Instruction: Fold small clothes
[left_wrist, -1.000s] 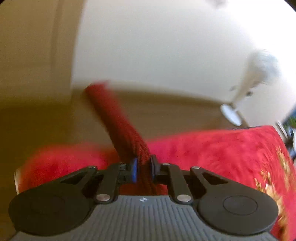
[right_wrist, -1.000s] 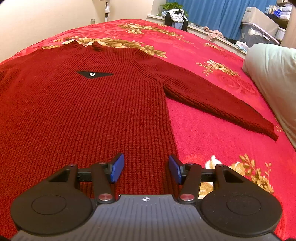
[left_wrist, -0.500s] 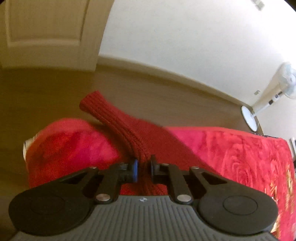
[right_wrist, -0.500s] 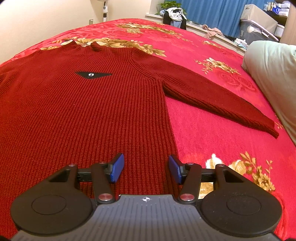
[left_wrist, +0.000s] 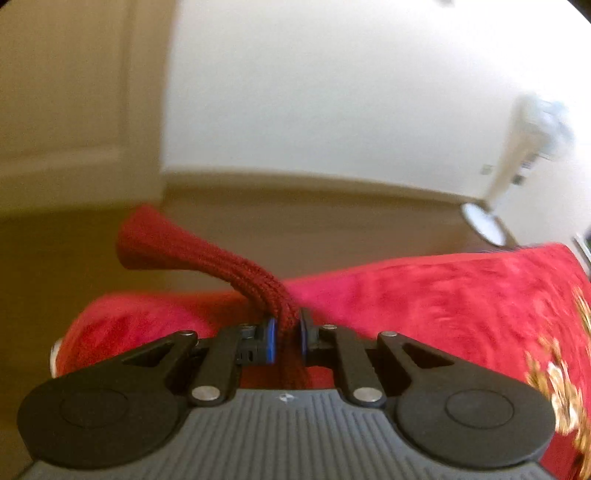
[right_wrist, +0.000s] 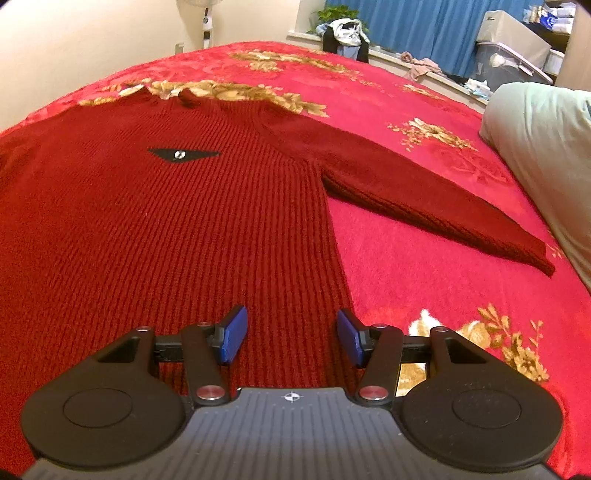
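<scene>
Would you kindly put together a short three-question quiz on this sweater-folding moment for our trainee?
1. True or false: the left gripper is shut on the sweater's left sleeve.
2. What lies between the right gripper's open fingers? A) a pillow B) the sweater body C) a fan
3. Fill in: the sweater's other sleeve lies flat on the red ____.

Key: 1 true; 2 B; 3 blanket.

Left wrist view low toward wall (left_wrist: 332, 92); right wrist close over shared bedspread (right_wrist: 424, 266).
</scene>
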